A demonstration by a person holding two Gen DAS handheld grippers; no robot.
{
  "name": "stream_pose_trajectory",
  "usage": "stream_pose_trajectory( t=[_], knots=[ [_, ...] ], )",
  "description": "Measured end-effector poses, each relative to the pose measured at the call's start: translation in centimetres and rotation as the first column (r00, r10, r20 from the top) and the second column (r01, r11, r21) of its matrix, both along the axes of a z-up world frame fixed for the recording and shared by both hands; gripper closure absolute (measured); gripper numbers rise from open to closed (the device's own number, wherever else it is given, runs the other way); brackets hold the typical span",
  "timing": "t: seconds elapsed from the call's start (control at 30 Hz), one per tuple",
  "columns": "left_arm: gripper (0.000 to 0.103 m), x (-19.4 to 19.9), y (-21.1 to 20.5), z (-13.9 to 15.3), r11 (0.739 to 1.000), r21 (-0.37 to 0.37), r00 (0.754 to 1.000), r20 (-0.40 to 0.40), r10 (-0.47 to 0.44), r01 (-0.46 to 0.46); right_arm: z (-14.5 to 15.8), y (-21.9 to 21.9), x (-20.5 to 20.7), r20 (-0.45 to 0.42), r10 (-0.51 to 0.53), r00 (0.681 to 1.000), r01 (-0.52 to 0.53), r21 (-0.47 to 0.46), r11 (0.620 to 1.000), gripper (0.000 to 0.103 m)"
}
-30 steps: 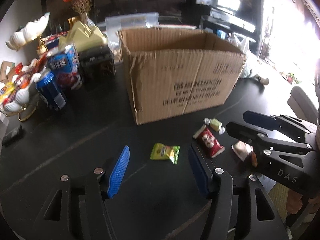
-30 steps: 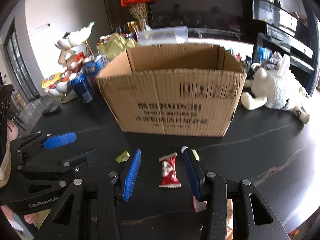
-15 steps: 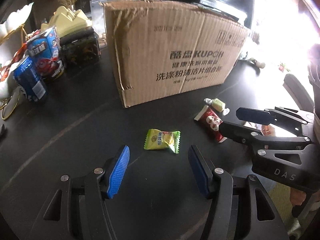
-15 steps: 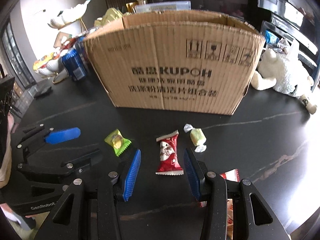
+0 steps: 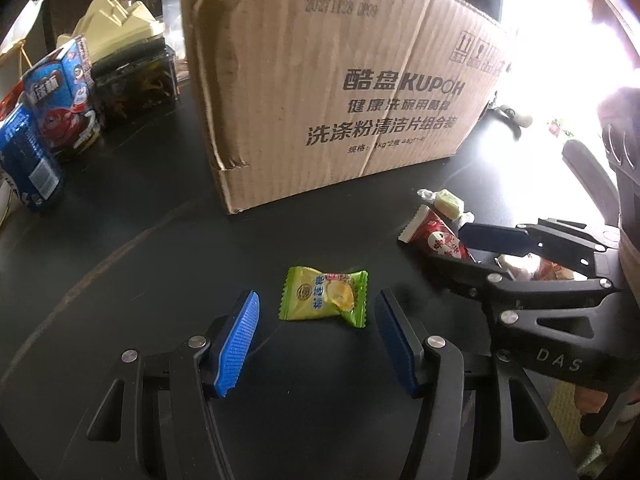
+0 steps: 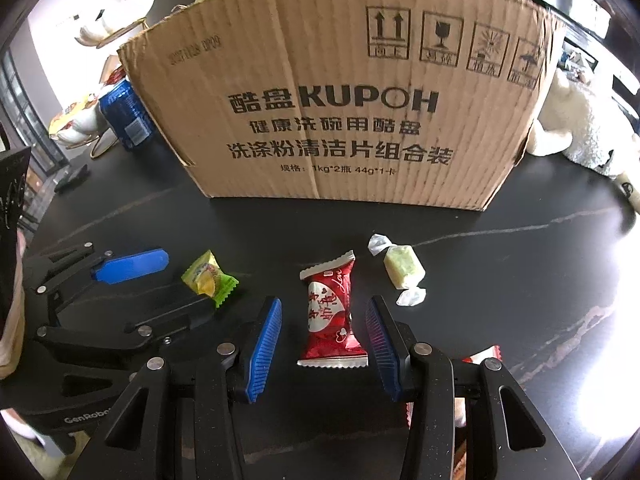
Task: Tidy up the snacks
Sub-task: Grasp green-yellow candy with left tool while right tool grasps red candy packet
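Box interior hidden behind cardboard box (image 6: 340,120) front wall; red-white packet (image 6: 482,356) mostly covered by right gripper (image 6: 324,344). Black marbled table (image 6: 520,280), room bg blown out. Both grippers spread: left gripper (image 5: 316,340) flanking green candy (image 5: 326,298), right flanking red candy (image 6: 330,312); pale wrapped candy (image 6: 402,270) just beside.

Landmark: cardboard box (image 6: 340,100), sitting on table (image 6: 520,280). Three snacks are lying in front of it: flat packet (image 6: 208,278) leftmost, long packet (image 6: 330,312) centre, twist-wrapped candy (image 6: 402,270) rightmost. Cans (image 5: 28,160) are standing left of box; plush toy (image 6: 580,132) is lying right.
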State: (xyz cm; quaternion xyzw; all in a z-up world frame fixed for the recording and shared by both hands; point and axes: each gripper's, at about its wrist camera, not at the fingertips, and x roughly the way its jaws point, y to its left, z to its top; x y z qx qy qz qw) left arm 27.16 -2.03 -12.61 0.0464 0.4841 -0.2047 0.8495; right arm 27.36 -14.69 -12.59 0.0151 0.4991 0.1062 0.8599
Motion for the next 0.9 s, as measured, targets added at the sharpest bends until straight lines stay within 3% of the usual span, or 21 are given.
stream_pose_trajectory(
  t=[0.33, 0.47, 0.57, 0.9],
  knots=[
    [0.064, 0.6, -0.3, -0.6, 1.0, -0.001, 1.0, 0.004, 0.015, -0.014, -0.7, -1.0, 0.2, -0.009, -0.011, 1.0, 0.011, 0.017, 1.0, 0.059],
    [0.068, 0.2, -0.5, -0.6, 1.0, -0.01, 1.0, 0.007, 0.018, -0.018, -0.9, -0.6, 0.2, -0.004, -0.008, 1.0, 0.008, 0.015, 1.0, 0.078],
    [0.074, 0.0, -0.5, -0.4, 1.0, -0.022, 1.0, 0.009, 0.023, -0.022, -0.9, -0.7, 0.1, -0.007, -0.015, 1.0, 0.015, 0.033, 0.999, 0.078],
    [0.075, -1.4, -0.4, 1.3, 0.999, -0.034, 0.998, 0.04, 0.042, -0.04, 0.4, -0.9, -1.0, 0.019, -0.022, 1.0, 0.021, 0.059, 0.998, 0.078]
  ],
)
